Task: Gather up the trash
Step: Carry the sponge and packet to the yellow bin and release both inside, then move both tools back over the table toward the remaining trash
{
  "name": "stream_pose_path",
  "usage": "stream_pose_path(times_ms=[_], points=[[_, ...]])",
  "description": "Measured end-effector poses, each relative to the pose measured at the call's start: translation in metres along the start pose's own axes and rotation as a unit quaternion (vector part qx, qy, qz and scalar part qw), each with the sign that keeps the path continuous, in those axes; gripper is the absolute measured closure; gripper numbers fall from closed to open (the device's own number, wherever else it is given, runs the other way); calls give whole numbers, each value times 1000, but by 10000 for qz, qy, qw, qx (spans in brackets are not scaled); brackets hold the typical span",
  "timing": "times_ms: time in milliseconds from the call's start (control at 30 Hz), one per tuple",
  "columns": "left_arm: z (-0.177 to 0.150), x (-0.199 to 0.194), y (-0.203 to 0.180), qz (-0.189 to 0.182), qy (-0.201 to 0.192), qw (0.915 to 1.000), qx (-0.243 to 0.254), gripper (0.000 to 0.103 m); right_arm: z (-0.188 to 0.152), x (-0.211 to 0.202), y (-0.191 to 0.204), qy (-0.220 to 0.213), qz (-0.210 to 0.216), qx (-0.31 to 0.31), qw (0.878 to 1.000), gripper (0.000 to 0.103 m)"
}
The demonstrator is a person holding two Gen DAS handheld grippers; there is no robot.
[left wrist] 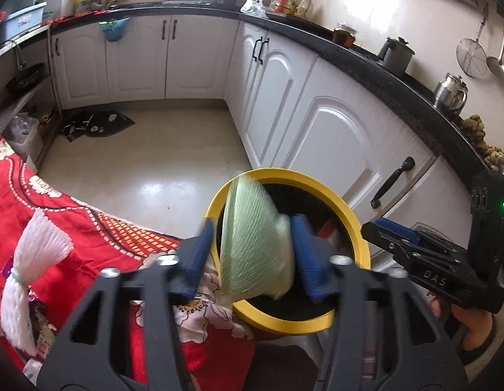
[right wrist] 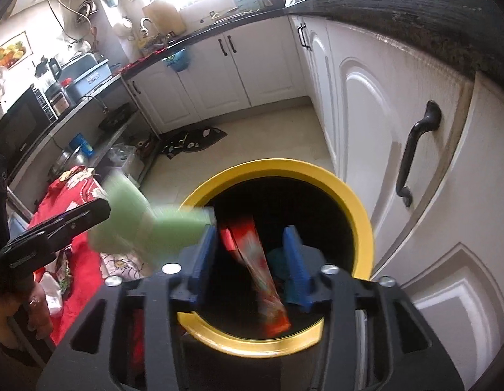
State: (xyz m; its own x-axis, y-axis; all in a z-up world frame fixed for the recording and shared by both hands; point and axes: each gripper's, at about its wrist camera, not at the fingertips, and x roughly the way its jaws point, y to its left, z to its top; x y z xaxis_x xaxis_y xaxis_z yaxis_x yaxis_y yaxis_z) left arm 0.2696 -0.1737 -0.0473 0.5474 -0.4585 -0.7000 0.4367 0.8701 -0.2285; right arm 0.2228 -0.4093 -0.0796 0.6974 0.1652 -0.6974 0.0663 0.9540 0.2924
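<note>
Off to the left gripper's (left wrist: 252, 254) left, a white foam net (left wrist: 33, 260) lies on the red cloth (left wrist: 89, 228), uncollected. Between its fingers, spread wide, a green foam net (left wrist: 255, 244) sits loose over the yellow bin (left wrist: 359, 228) (apparently mid-release). The right gripper (right wrist: 252, 260), parted, has a red wrapper (right wrist: 255, 260) dropping between its fingers into the bin. More trash likely remains.
</note>
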Motion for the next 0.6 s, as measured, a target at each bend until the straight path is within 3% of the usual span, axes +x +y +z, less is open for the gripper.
stream_pose_path(times_ms=[100,300,600], points=[[0,-5,6,136,-57,9999,-40,45,0,-4,2,-50,-53,-43,10000,50],[-1,-32,19,352,-340,9987,-139,12,0,-21,16,-273,-18,-185,9995,37],[-5,-88,43,879,-836,9923,-252,11,7,-43,47,-506,274,-418,9975,28]])
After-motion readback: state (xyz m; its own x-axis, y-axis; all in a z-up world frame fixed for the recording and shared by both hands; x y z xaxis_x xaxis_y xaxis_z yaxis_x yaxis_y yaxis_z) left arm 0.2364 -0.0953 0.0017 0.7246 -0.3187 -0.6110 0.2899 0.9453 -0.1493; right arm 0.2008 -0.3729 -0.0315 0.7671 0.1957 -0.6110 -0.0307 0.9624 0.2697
